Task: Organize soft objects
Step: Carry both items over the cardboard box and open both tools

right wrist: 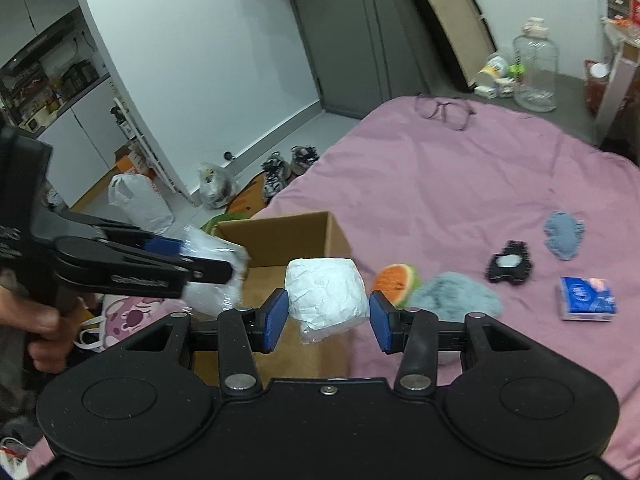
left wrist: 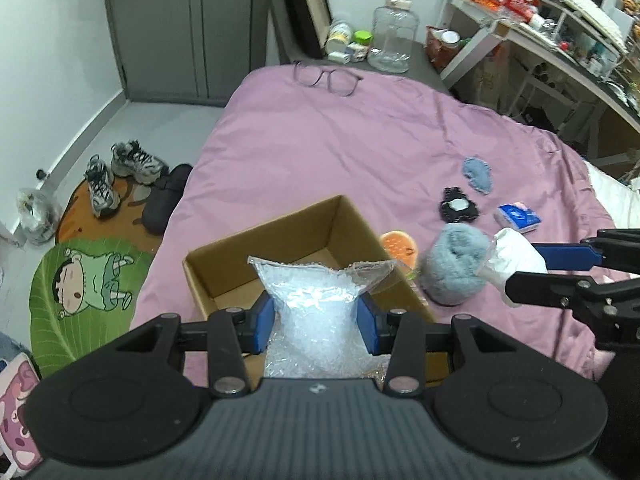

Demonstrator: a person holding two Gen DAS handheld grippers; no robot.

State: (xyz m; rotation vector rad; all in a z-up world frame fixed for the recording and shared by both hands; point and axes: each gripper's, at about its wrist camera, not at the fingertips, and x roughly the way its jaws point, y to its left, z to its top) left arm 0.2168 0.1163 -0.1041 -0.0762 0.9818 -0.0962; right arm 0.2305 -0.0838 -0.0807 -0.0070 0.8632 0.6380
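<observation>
1. Surface: one pink quilted bedspread (left wrist: 360, 148) over a bed; grey floor and a grey wardrobe beyond, cluttered white shelving at the right.
2. Container: one open brown cardboard box (left wrist: 280, 240) on the bedspread's near edge.
3. Left gripper (left wrist: 316, 322): blue pads pinching one clear plastic bag of white shredded filling (left wrist: 316, 304), held above the box.
4. Right gripper (right wrist: 328, 314): jaws spread at either side of one white crumpled wrapped bundle (right wrist: 326, 290); the gaps suggest a loose hold at most, though contact is hard to judge. The bundle sits over the box's right wall.
5. Loose soft items on the bedspread, right of the box: one fluffy grey-blue roll (right wrist: 456, 294), one orange watermelon-slice plush (right wrist: 396, 278) touching it, one black knitted piece with a white centre (right wrist: 510, 266), one flat blue knitted patch (right wrist: 564, 234), one blue tissue packet (right wrist: 586, 298).
6. Far edge: one pair of spectacles (left wrist: 326, 78).
7. Floor: two trainers (left wrist: 120, 172), one green cartoon mat (left wrist: 88, 292).
</observation>
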